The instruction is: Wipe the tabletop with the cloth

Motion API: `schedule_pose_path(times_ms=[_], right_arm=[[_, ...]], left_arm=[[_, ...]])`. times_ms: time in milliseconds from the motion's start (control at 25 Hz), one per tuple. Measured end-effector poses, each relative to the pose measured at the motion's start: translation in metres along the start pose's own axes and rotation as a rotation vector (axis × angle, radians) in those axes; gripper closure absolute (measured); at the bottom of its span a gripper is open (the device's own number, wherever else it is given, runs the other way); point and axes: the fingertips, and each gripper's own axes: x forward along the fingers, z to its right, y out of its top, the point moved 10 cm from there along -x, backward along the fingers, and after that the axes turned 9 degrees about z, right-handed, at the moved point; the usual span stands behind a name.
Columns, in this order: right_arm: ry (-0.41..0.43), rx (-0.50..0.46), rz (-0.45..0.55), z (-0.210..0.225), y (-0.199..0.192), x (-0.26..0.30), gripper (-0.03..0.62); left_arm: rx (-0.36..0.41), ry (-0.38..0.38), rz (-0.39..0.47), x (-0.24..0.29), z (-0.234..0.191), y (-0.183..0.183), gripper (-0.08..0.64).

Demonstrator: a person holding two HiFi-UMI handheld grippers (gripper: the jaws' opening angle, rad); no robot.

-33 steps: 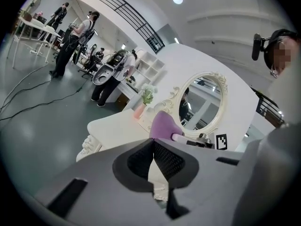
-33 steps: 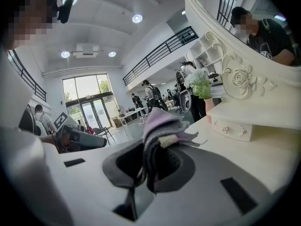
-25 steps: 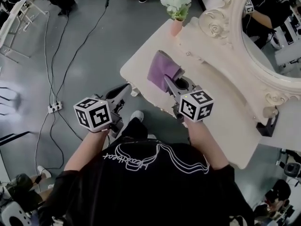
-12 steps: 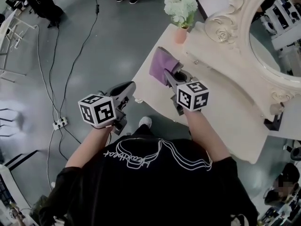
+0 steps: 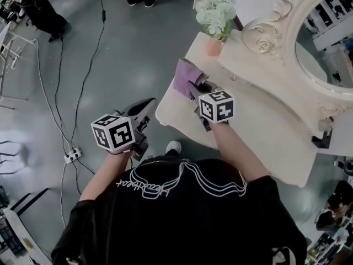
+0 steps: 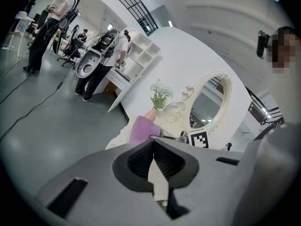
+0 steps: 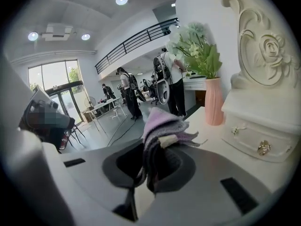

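Two grippers are showing in your head view. Your right gripper (image 5: pixel 194 88) is clamping the purple cloth (image 5: pixel 185 76) between its jaws. The cloth is bunching up past the tips, over the near corner of the cream tabletop (image 5: pixel 265 131); you cannot tell whether it is touching the surface. A pink vase (image 5: pixel 213 44) of pale flowers (image 5: pixel 216 12) is standing on the tabletop at about one o'clock from the cloth, with the oval mirror (image 5: pixel 325 43) at three o'clock from the vase. Your left gripper (image 5: pixel 144 109) is hanging off the table over the grey floor (image 5: pixel 110 65), at about eight o'clock from the cloth, its jaws pressing together with nothing between them.
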Motion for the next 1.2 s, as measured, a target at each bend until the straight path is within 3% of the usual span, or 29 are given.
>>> schedule_pose_path(times_ms=[560,1200], right_arm=[[-0.083,-0.059,-0.083,0.024,-0.016,0.027,0.537],[-0.093,-0.120,-0.171,0.034,-0.024,0.026,0.540]], left_arm=[[-0.003,-0.011,-0.026,0.015,-0.022,0.012,0.555],[0.052,-0.042,-0.049,0.043,-0.013,0.026,0.555]])
